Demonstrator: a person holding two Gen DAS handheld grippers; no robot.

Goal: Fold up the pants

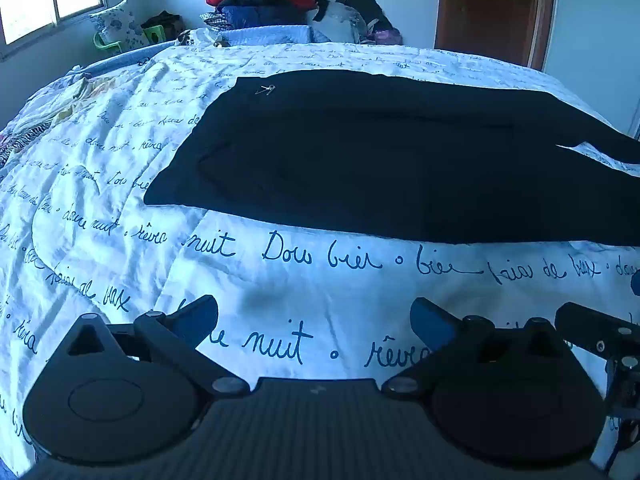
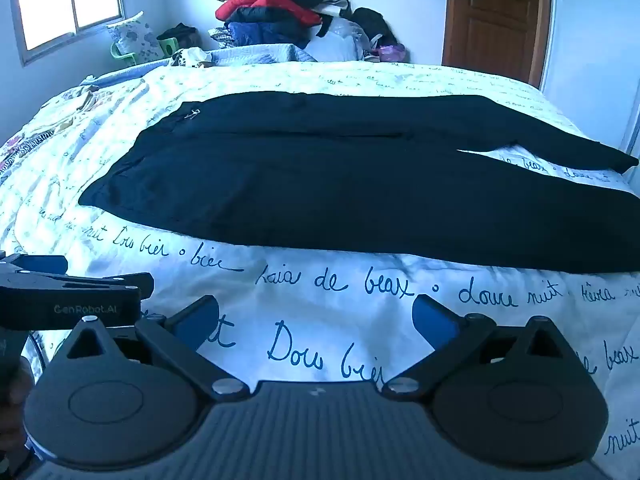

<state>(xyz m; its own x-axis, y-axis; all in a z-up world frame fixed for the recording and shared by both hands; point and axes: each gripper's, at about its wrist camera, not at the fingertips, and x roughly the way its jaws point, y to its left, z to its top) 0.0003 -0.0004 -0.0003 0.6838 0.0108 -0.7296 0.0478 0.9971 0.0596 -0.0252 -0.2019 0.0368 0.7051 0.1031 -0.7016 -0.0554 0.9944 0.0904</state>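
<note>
Black pants (image 1: 380,160) lie flat across the bed, waist to the left, legs running off to the right; they also show in the right wrist view (image 2: 340,196), where the two legs part at the right end. A small metal zip pull (image 1: 265,89) shows near the waist. My left gripper (image 1: 314,316) is open and empty, hovering over the bedspread in front of the pants' near edge. My right gripper (image 2: 316,316) is open and empty too, just to the right of the left one, also short of the pants.
A white bedspread with blue script (image 1: 280,280) covers the bed. A pile of clothes (image 2: 280,12) sits beyond the far edge. A wooden door (image 2: 496,16) is at the back right, a window (image 2: 68,0) at the back left. The left gripper's body (image 2: 60,300) shows at the left of the right wrist view.
</note>
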